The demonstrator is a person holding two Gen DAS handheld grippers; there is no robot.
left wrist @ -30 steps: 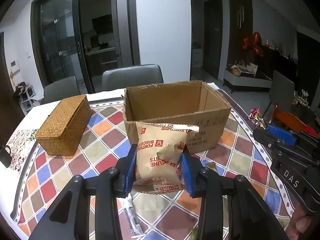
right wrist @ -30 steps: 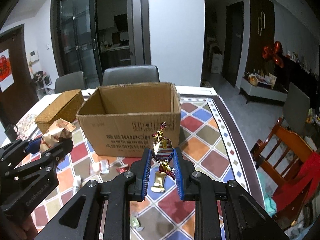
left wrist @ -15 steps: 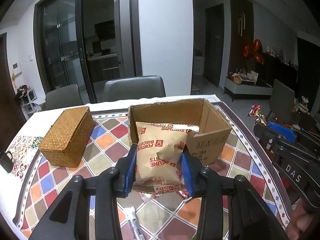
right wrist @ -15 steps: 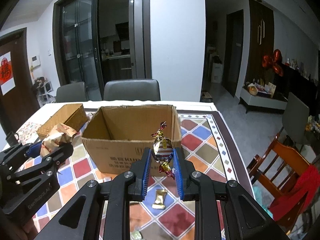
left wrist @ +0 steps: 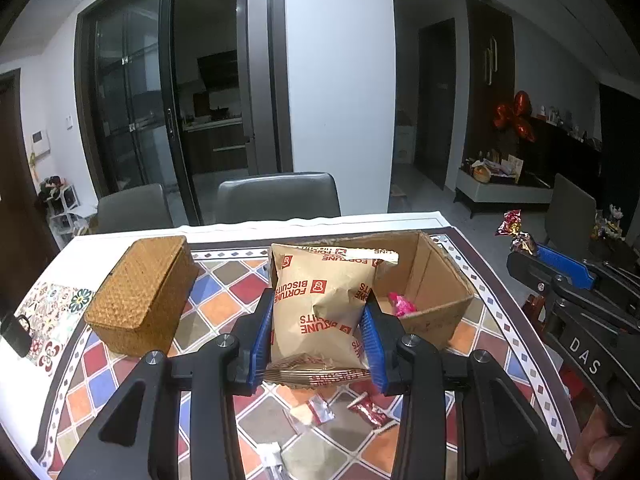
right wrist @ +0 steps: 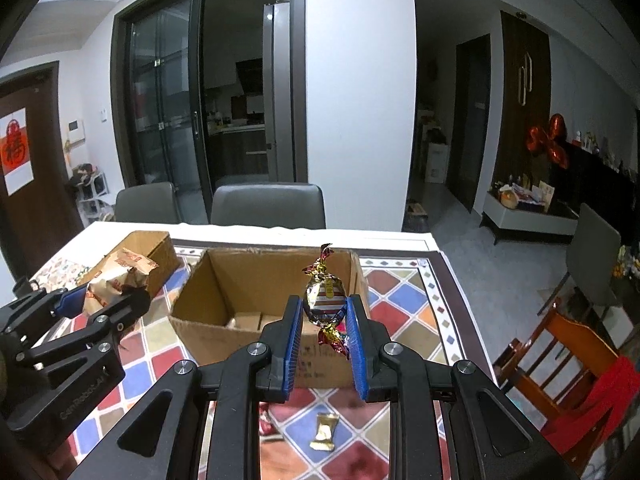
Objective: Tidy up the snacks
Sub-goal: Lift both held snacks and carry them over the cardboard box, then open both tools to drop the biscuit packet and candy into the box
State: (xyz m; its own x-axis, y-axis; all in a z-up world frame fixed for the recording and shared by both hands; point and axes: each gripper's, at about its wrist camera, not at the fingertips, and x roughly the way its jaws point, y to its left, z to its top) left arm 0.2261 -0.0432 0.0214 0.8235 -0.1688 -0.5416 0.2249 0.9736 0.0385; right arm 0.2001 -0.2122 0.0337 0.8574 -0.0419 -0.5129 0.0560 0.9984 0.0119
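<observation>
Pinching biscuit bag (left wrist: 320, 308) between left claw (left wrist: 319, 334) pads.

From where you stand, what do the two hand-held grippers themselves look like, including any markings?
Both are black plastic frames with silver round bolts and two fingers lined with blue ribbed pads. The left hand-held gripper carries the pale lettering "CanRobotAI" on its side, seen from the right wrist camera. The right hand-held gripper shows the letters "DAS" on its side in the left wrist camera. No cables or sleeves are visible.

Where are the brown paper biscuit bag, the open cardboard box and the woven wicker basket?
brown paper biscuit bag (left wrist: 320, 304), left wrist view, printed front.
open cardboard box (left wrist: 436, 276), left wrist view, inner wall.
woven wicker basket (left wrist: 140, 292), left wrist view, lid.
</observation>
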